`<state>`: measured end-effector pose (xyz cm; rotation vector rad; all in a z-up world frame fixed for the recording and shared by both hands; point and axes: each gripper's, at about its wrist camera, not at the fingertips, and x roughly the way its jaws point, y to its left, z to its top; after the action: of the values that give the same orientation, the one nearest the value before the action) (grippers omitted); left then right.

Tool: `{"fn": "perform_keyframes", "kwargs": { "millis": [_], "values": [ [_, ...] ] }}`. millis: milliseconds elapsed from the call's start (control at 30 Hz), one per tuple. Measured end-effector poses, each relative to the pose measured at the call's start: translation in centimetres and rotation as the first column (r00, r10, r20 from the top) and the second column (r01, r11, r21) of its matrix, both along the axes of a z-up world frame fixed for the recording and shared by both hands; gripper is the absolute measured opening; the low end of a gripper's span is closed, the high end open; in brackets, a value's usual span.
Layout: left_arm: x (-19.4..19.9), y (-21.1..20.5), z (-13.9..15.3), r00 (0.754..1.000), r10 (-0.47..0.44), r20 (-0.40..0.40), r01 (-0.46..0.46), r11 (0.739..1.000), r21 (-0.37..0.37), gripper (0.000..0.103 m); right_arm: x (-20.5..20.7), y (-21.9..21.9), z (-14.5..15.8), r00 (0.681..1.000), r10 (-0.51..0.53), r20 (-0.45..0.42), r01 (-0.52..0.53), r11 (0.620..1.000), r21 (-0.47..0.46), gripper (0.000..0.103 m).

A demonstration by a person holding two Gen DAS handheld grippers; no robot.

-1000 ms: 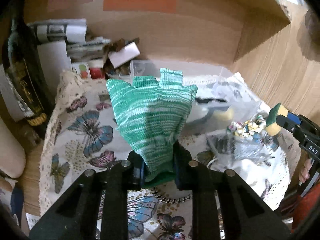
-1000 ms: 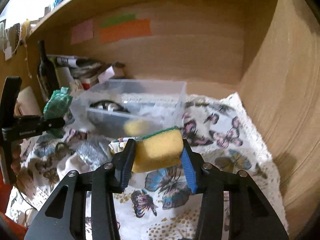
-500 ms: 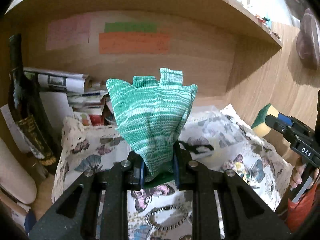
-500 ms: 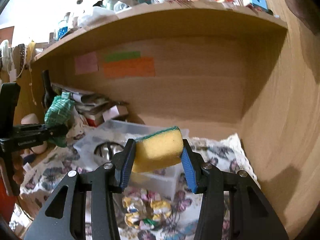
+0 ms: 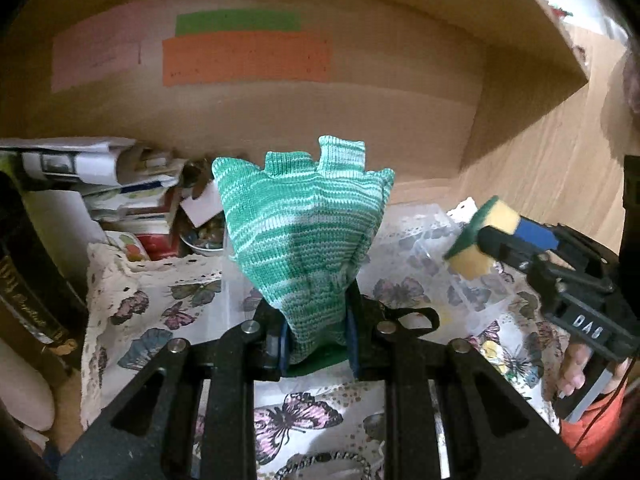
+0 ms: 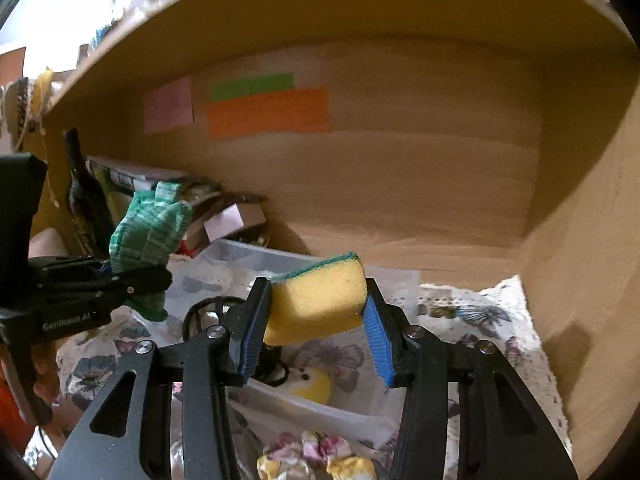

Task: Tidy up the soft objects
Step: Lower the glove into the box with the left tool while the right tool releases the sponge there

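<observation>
My left gripper [image 5: 315,344] is shut on a green and white knitted glove [image 5: 302,232], held upright above the table; the glove also shows at the left of the right wrist view [image 6: 146,232]. My right gripper [image 6: 316,332] is shut on a yellow sponge with a green scouring side [image 6: 318,300], held above a clear plastic box [image 6: 320,404]. The sponge also shows at the right of the left wrist view [image 5: 482,236]. The box [image 5: 424,240] lies below and behind both items, and holds a yellow soft item [image 6: 314,386] and a black cord [image 6: 216,308].
A butterfly-print cloth [image 5: 160,312] covers the table inside a wooden alcove. A dark bottle [image 6: 82,196], stacked papers and boxes [image 5: 112,184] stand at the back left. A flowery scrunchie [image 6: 316,460] lies in front of the box. The wooden side wall [image 6: 580,280] is on the right.
Both grippers have moved forward over the clear box with their items still held. The sponge now sits closer to the glove in the left wrist view.
</observation>
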<state>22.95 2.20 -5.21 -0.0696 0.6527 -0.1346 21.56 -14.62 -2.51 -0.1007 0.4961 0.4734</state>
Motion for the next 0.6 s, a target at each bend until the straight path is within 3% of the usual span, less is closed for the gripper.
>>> {"fn": "perform_keyframes", "kwargs": {
  "millis": [367, 600],
  "values": [
    [3.1, -2.9, -3.0, 0.996, -0.032, -0.088, 0.039, 0.997, 0.072, 0.021, 2.9, 1.7, -3.4, 0.996, -0.019, -0.091, 0.012, 0.997, -0.081, 0.042],
    [4.2, -3.1, -4.1, 0.99, -0.037, -0.138, 0.046, 0.997, 0.062, 0.022, 3.6, 1.3, -3.8, 0.993, -0.021, -0.117, 0.013, 0.997, -0.071, 0.046]
  ]
}}
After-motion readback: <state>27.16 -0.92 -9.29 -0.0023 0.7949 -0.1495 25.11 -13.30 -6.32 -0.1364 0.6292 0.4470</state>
